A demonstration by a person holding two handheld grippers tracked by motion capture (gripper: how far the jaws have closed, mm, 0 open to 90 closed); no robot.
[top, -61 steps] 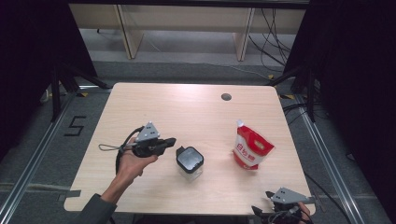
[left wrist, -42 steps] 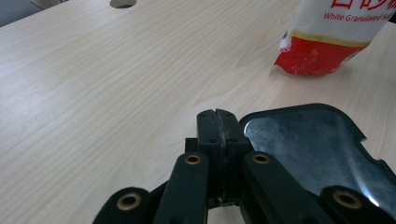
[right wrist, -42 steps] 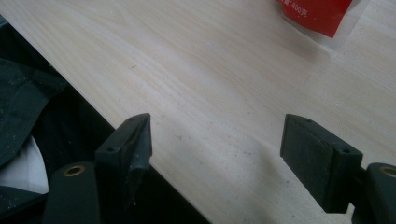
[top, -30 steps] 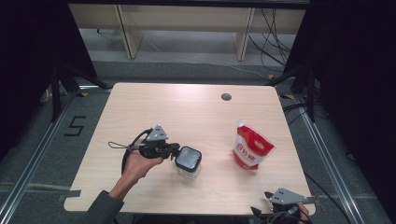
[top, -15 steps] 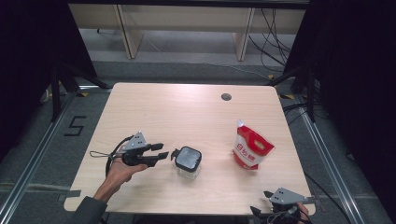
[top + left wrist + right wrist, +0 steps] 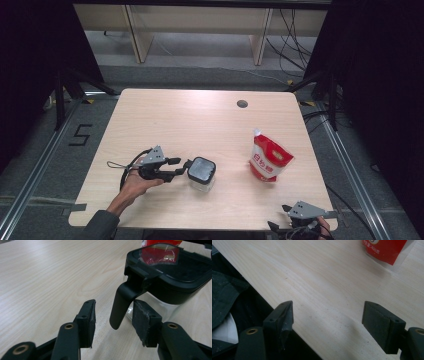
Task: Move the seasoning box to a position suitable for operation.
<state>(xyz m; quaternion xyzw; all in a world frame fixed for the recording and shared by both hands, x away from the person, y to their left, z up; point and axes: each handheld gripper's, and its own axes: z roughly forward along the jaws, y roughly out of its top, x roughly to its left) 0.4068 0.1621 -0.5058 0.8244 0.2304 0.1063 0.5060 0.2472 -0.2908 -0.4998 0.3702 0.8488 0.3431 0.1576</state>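
On the pale wooden table (image 6: 165, 120), the open left gripper (image 6: 113, 317) straddles the jar's (image 6: 201, 174) black lid latch (image 6: 122, 306); closing on it likely follows. The right gripper (image 6: 328, 322) idles open.

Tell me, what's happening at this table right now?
A person holds a two-jaw gripper in each hand. The left gripper is open, its jaws on either side of the black latch flap of a clear square jar with a black lid, not yet clamped. The right gripper waits open at the near edge of the pale wooden table. A red and white pouch stands untouched.
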